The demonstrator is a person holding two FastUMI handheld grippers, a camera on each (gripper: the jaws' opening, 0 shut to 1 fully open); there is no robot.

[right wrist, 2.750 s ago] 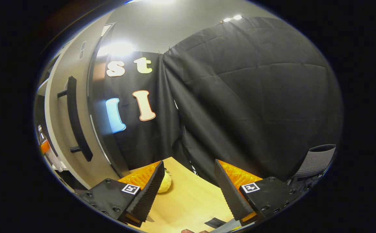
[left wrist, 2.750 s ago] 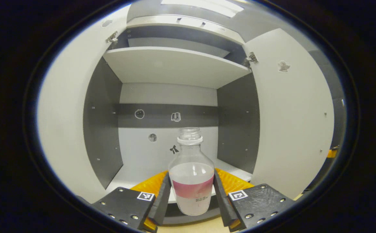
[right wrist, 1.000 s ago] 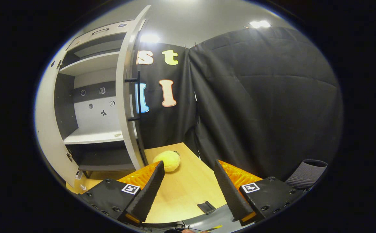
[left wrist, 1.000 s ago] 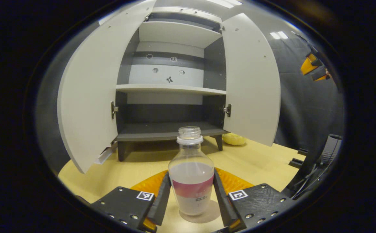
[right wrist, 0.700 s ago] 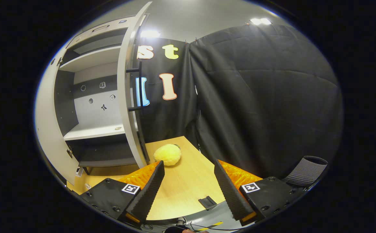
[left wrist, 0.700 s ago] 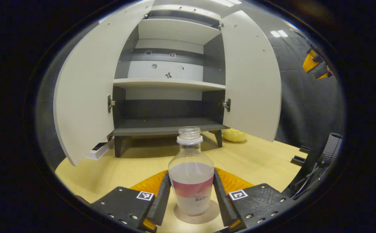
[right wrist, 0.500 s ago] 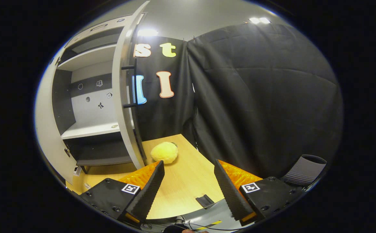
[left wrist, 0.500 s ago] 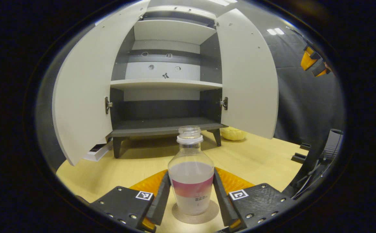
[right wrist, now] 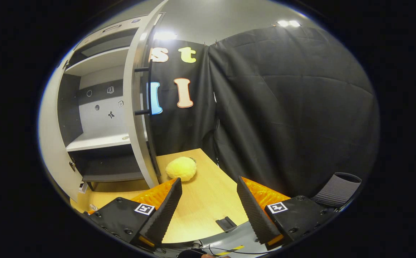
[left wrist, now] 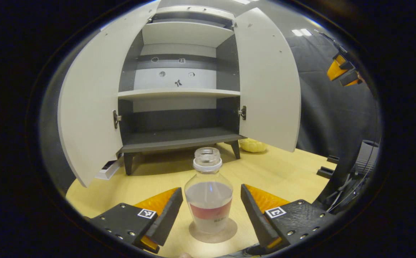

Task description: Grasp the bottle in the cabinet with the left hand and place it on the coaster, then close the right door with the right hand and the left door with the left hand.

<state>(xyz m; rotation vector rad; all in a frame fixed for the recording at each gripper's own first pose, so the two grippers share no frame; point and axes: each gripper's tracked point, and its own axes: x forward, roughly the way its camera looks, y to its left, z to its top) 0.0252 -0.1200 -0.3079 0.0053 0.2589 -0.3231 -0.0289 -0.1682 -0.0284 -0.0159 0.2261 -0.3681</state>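
On the coaster (left wrist: 213,232) stands the bottle (left wrist: 208,199).

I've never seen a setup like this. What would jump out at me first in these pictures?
Probably the clear bottle standing on a round coaster on the wooden table, between the open left tongs. Behind it a cabinet stands with both doors swung wide and bare shelves. In the right gripper view, a fuzzy yellow ball lies by the right door, beyond the open right tongs.
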